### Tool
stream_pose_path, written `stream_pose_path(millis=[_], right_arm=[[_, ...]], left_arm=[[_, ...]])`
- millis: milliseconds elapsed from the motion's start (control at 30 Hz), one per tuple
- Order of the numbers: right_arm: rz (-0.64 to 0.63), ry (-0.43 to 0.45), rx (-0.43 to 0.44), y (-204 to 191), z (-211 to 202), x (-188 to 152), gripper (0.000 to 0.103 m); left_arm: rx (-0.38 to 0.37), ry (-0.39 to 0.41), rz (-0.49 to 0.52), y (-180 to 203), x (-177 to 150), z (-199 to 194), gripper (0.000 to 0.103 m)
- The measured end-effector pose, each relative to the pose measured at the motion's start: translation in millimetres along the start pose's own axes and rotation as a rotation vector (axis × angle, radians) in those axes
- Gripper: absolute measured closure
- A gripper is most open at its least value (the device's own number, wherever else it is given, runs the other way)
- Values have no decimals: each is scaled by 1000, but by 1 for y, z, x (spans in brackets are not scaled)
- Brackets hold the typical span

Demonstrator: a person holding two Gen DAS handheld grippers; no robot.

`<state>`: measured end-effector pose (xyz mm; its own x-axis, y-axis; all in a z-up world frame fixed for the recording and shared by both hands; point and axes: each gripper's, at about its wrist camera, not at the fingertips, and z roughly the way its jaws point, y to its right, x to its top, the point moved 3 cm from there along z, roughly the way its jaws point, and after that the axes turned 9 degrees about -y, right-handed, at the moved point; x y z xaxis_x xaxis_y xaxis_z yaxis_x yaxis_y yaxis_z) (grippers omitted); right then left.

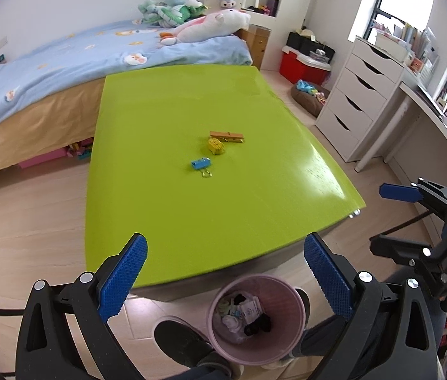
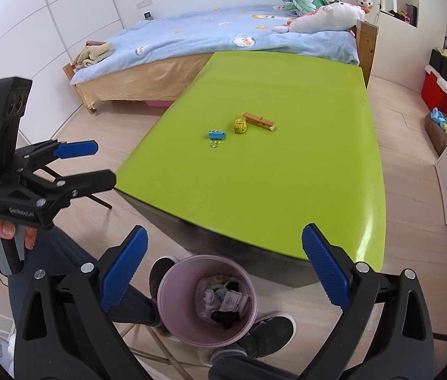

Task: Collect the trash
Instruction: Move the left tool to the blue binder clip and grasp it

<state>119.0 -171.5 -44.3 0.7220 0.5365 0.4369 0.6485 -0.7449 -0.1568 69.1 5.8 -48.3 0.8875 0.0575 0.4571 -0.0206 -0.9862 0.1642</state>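
Observation:
A pink trash bin (image 1: 256,318) with several scraps inside stands on the floor at the near edge of the green table (image 1: 166,209); it also shows in the right wrist view (image 2: 207,300). On the table lie a wooden clothespin (image 1: 227,136), a small yellow item (image 1: 216,146) and a blue binder clip (image 1: 200,164); the right wrist view shows the clothespin (image 2: 259,121), yellow item (image 2: 240,125) and clip (image 2: 217,135). My left gripper (image 1: 225,247) is open and empty above the bin. My right gripper (image 2: 223,240) is open and empty beside it.
A bed (image 1: 74,63) with plush toys borders the table's far side. White drawers (image 1: 359,95) and a desk stand to the right, a red box (image 1: 302,66) beyond. The person's shoes (image 1: 185,345) flank the bin on the wooden floor.

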Motion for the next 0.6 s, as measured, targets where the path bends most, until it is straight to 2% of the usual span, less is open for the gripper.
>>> stream_pose_path(millis=[167, 400, 600], right_arm=[[-3, -12, -19, 6, 7, 13, 7], [-1, -21, -21, 10, 13, 21, 7], [9, -33, -21, 17, 18, 21, 7]], left_arm=[[3, -16, -23, -8, 23, 17, 8], [25, -80, -82, -20, 63, 57, 8], [56, -135, -120, -19, 84, 91, 8]])
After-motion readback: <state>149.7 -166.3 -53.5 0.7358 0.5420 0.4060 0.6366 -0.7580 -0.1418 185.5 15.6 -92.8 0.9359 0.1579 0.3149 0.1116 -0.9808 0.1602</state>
